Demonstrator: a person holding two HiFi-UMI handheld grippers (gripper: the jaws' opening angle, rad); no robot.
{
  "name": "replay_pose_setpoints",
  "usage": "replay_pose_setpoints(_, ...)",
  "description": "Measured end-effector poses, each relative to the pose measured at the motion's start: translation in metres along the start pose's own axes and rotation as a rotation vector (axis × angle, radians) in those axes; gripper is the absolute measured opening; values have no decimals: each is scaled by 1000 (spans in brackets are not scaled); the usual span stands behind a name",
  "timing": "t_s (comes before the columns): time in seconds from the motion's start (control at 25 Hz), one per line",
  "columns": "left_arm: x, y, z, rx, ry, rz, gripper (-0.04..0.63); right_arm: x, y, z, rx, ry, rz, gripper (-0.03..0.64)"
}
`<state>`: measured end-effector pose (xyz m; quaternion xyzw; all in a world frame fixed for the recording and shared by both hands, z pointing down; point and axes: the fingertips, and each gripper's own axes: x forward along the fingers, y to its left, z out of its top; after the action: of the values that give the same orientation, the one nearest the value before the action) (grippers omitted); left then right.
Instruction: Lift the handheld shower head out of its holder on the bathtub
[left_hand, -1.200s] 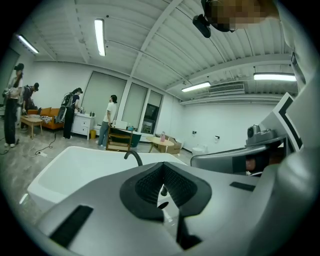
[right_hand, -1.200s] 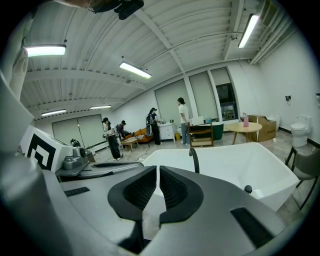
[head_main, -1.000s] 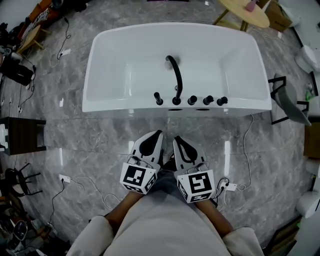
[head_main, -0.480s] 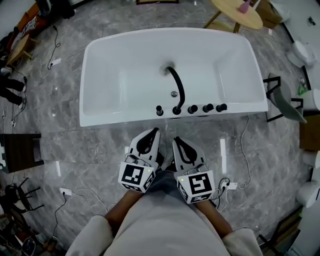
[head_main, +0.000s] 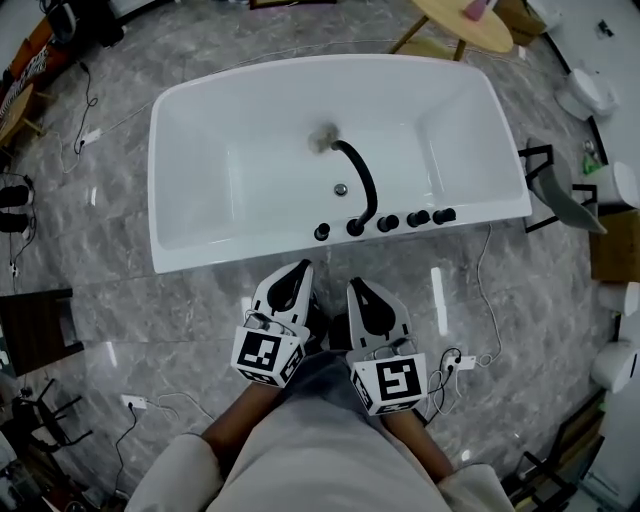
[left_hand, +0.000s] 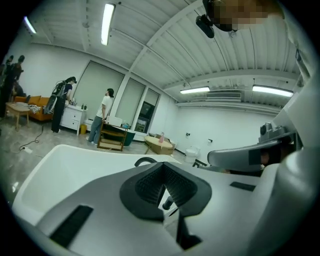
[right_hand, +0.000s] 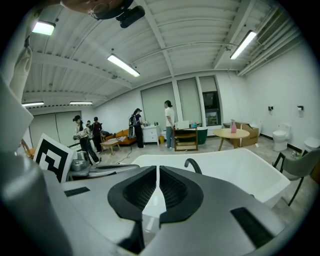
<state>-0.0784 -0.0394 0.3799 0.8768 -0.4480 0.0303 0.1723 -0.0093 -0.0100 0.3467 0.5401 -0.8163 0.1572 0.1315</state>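
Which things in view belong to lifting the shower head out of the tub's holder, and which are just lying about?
Job: bathtub; black fittings along its rim; shower head, likely the slim left-end one; left gripper and right gripper, both shut.
Lying about: round wooden table; grey chair; power strip.

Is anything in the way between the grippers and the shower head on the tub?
Nothing visible is. Only floor lies between the left gripper, the right gripper and the tub. The shower head seems to stand on its near rim, just left of the curved spout.
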Motion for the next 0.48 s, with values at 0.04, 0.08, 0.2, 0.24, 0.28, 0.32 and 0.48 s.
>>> replay_pose_setpoints(0.04,1,2,-5,2,13,-5,5,1,1,-2,4,3,-5,21)
replay_pose_setpoints(0.08,3,3,-11,-3,26,-14,5,2,1,-4,9,6,-8,21)
replay_pose_setpoints(0.2,9,7,-32,-52,66,-40,6,9,4,-12,15,19,0,21)
replay_pose_setpoints(0.24,12,10,-40,-61,83,-43,6,12,4,-16,17,27,2,21)
replay_pose_setpoints(0.28,13,12,-48,-63,98,-44,6,15,4,-19,22,36,1,21)
replay_pose_setpoints(0.32,15,13,-55,-63,112,-44,6,17,4,-23,27,46,0,21)
replay_pose_setpoints(0.48,20,12,-81,-78,153,-38,6,21,4,-33,27,73,17,21)
